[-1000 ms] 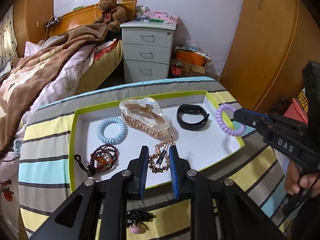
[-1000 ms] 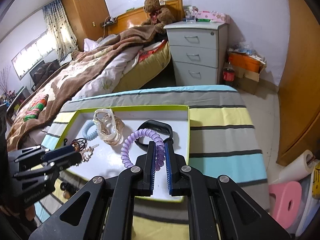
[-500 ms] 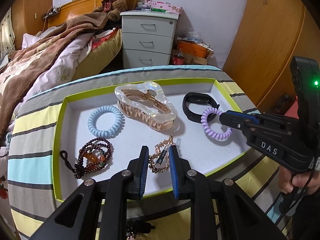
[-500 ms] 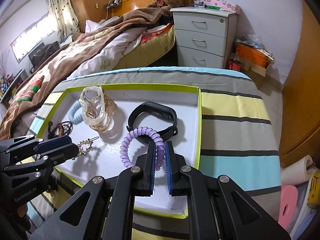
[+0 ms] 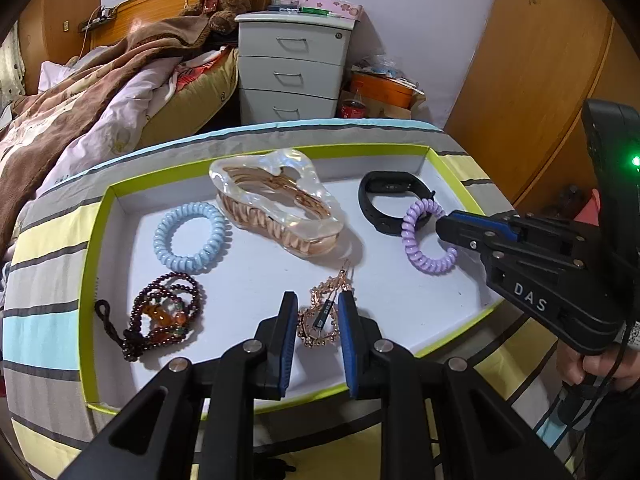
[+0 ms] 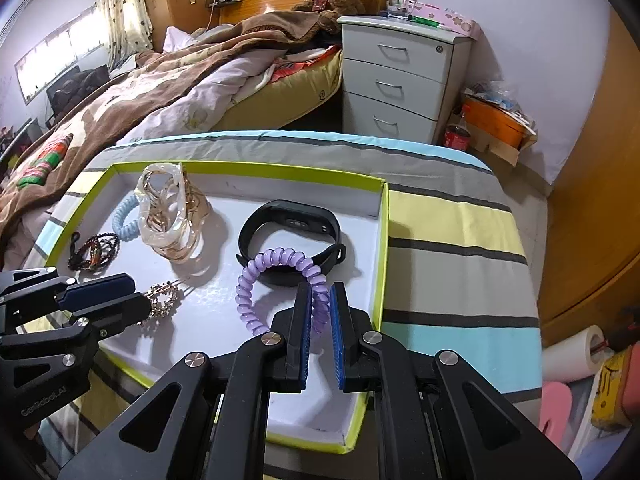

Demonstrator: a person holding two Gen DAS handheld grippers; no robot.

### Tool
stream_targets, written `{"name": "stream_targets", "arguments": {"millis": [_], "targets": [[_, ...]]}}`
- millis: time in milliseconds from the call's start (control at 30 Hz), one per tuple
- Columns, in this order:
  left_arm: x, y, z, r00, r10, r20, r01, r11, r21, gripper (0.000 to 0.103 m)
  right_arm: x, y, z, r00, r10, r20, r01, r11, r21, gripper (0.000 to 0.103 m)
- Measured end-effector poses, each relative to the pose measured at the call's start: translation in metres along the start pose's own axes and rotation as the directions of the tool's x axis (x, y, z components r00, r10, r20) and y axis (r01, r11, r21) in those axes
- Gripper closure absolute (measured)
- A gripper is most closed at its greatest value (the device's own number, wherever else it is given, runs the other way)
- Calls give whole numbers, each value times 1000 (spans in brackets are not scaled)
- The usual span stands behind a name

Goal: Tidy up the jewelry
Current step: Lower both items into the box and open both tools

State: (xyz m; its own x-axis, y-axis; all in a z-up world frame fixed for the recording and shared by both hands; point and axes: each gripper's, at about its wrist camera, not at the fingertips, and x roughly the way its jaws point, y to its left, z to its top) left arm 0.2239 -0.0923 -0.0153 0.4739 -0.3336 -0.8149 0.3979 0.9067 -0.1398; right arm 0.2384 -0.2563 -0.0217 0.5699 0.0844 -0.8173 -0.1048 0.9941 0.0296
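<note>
1. Striped tablecloth (image 5: 48, 240) covers the table; on it we see the white tray with lime-green rim (image 5: 90, 264), all the jewelry inside.
2. Right gripper (image 6: 320, 300): fingers parted a little, straddling the purple coil hair tie (image 6: 276, 280); we can't tell whether the pads actually touch it. The tie lies at the tray's right side, its far edge overlapping the black wristband (image 6: 290, 224).
3. Left gripper (image 5: 318, 312): fingers spread, one each side of the gold chain bracelet (image 5: 320, 320), not pinching it. Bracelet sits on the tray floor near the front rim.
4. Clear hair claw clip (image 5: 276, 208) with gold teeth lies mid-tray, toward the back.
5. Blue coil hair tie (image 5: 192, 238) just left of the clip, apart from it in the left wrist view.
6. Dark red bead bracelet (image 5: 160, 320) with black cord in the front-left of the tray, near the blue tie.
</note>
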Motion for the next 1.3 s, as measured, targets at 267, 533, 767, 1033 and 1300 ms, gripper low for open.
{"name": "stream_targets", "arguments": {"millis": [267,533,767,1033,1300], "targets": [[4,-1,-2,1000,-1,-9,1,1000,-9,82,-1,-1,1,1000,-5,13,5,1000,4,93],[4,-1,-2,1000,2,-7,-2,1000,-10,81,-3,0,2,1000,-15,22,15,1000,0,93],[5,-1,-1,1000,-1,-10,1,1000,-13,81,-5,-2,2,999,-8,33,7,1000,8,92],[6,0,0,1000,4,-9,-4,1000,-11,71,-9,-3,3,999,-2,53,1,1000,19,77],[-2,-1,-1,1000,5,7,-5,1000,-17,59,-20,-2,2,997,-2,75,0,1000,31,72]]}}
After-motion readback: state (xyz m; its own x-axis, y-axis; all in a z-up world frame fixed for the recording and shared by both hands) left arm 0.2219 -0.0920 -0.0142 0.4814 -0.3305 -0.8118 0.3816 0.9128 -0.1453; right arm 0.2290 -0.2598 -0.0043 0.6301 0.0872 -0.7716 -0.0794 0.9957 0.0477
